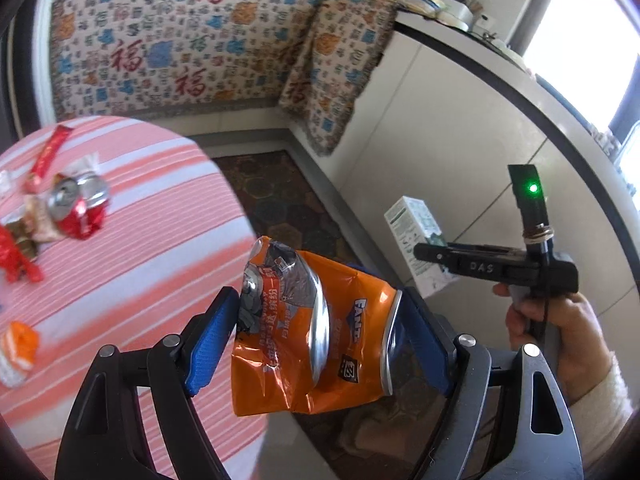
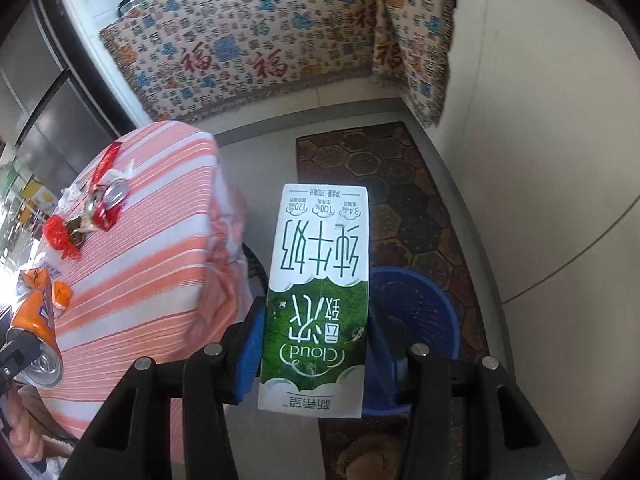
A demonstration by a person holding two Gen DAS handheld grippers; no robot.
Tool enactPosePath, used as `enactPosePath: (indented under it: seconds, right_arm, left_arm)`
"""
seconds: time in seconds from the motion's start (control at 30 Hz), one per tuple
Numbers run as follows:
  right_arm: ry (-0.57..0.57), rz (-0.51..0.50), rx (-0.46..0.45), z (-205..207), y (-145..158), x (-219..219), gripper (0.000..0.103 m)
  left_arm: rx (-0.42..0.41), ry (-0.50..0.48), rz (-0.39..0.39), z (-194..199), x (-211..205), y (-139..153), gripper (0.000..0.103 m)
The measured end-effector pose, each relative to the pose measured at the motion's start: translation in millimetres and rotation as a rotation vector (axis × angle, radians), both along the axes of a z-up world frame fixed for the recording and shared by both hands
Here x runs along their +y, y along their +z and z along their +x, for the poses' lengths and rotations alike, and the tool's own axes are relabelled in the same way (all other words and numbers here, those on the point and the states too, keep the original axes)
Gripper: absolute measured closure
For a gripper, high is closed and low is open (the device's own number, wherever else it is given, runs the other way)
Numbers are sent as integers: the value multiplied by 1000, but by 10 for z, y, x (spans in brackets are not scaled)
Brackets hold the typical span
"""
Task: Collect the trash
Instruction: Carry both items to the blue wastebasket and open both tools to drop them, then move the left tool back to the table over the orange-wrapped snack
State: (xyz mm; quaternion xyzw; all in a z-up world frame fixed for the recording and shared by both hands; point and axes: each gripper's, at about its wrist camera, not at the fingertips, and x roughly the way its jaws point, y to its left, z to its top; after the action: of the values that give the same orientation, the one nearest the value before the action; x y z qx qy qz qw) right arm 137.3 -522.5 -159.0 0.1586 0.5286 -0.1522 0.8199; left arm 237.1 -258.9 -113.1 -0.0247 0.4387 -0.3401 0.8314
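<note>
My left gripper (image 1: 320, 332) is shut on a crushed orange Fanta can (image 1: 316, 336), held in the air past the table's right edge. My right gripper (image 2: 316, 344) is shut on a white and green milk carton (image 2: 320, 280), held upside down above a blue bin (image 2: 420, 304) on the floor. The right gripper and carton also show in the left wrist view (image 1: 416, 240). The orange can shows at the left edge of the right wrist view (image 2: 36, 328). A crushed red can (image 1: 78, 204), red wrappers (image 1: 48, 156) and an orange scrap (image 1: 18, 348) lie on the striped table (image 1: 140, 240).
A dark hexagon-pattern mat (image 2: 384, 184) covers the floor under the bin. A patterned cloth covers furniture (image 1: 180, 40) at the back. A white counter (image 1: 460, 100) runs along the right, with kitchen items on top.
</note>
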Motion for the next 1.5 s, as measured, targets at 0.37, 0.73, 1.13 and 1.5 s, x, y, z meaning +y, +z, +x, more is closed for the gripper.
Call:
enactPosePath:
  seconds: [0.37,0.73,1.13,1.5]
  right_arm:
    - [-173,86,44,-376,-711,-943,53]
    - [-201,172,41,-450,-1031,-1303,35]
    - [-208,-3,-198,-546,-360,-1257,34]
    - [115,-92,-395,-147,209,-34,34]
  left_arm:
    - [63,-117,28,243,-1248,-712,21]
    - [87,-193,36,287,-1721,-1074,10]
    - [48,-86,-35,28,-1135,-534,7]
    - [38,146,128,-579,664,-628,6]
